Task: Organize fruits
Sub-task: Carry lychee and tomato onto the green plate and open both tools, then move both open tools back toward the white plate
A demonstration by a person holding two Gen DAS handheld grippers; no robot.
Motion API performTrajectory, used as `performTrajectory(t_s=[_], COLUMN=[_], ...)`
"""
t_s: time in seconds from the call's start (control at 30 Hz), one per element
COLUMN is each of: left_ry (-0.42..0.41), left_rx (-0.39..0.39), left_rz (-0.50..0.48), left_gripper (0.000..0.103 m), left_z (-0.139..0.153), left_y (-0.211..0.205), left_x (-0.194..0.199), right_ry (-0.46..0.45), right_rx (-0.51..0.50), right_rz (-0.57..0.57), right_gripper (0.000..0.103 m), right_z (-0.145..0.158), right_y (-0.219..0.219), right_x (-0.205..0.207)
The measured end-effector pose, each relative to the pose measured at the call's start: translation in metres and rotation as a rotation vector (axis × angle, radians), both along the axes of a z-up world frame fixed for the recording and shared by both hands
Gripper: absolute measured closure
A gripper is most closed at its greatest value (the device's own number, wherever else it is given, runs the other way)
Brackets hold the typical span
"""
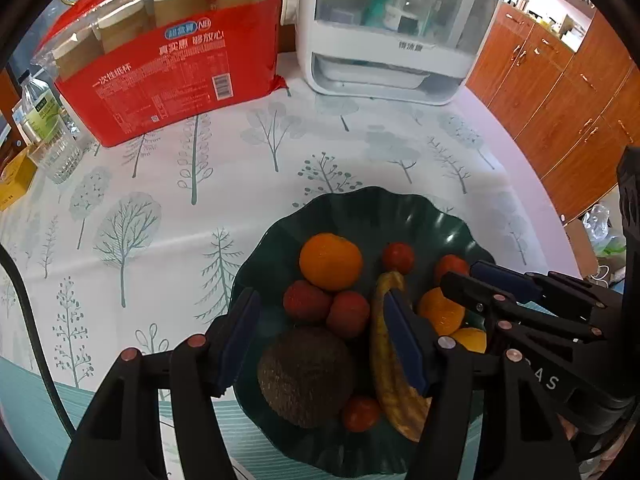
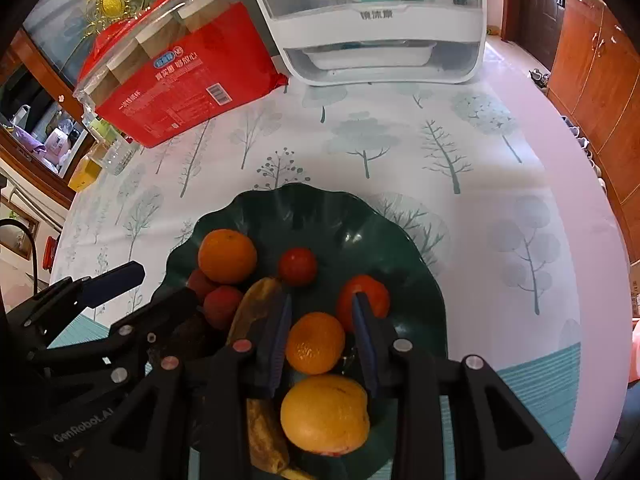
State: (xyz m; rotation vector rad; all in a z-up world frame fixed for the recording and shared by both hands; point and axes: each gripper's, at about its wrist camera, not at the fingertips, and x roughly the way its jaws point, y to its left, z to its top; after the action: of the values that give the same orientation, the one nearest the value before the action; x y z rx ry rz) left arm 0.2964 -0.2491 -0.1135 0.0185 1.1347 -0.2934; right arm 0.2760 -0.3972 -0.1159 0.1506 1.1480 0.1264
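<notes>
A dark green wavy plate [image 1: 360,208] [image 2: 304,200] holds several fruits. My left gripper [image 1: 320,304] hangs open over it, with a brown rough fruit [image 1: 306,376] and two red lychees [image 1: 308,300] below the gap, untouched. A browned banana [image 1: 390,384] lies by its right finger. My right gripper [image 2: 322,304] is open around a small orange [image 2: 316,342] resting on the plate, with a gap showing on the orange's right side. A yellow-orange fruit [image 2: 324,412] lies nearer the camera. A big orange [image 2: 227,256] and a cherry tomato [image 2: 297,266] sit further back.
On the tree-print tablecloth [image 1: 200,220], a red pack of paper cups [image 1: 160,68] and a white appliance [image 1: 392,40] stand at the back. Bottles and a glass [image 1: 60,152] crowd the far left. Wooden cabinets [image 1: 560,92] line the right. A black cable [image 1: 24,300] crosses the left edge.
</notes>
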Motion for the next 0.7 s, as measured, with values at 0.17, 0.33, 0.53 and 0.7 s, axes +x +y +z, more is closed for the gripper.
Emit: performTrajectory(t_s=[0.17,0.33,0.53,0.7], left_ry=[-0.022,-0.045,-0.074,-0.1], left_rx=[-0.009,-0.018,-0.028,-0.042], left_rz=[0.0,0.006,0.012,0.019], left_gripper=[0.04,0.036,0.033,0.027], left_z=[0.015,0.03,0.049,0.065], left_y=[0.004,0.011,0.022,0.038], left_x=[-0.008,-0.017,-0.031,-0.048], right_ry=[-0.022,-0.045,-0.079,-0.104], right_rx=[-0.011,-0.013,-0.022,-0.014], right_rz=[-0.012,-0.023,-0.026,-0.038], right_gripper=[0.071,0.071,0.071,0.071], right_z=[0.011,0.024,0.041,0.054], right_y=[0.0,0.002,0.009,0.016], right_x=[-0.01,-0.019,-0.035,-0.055])
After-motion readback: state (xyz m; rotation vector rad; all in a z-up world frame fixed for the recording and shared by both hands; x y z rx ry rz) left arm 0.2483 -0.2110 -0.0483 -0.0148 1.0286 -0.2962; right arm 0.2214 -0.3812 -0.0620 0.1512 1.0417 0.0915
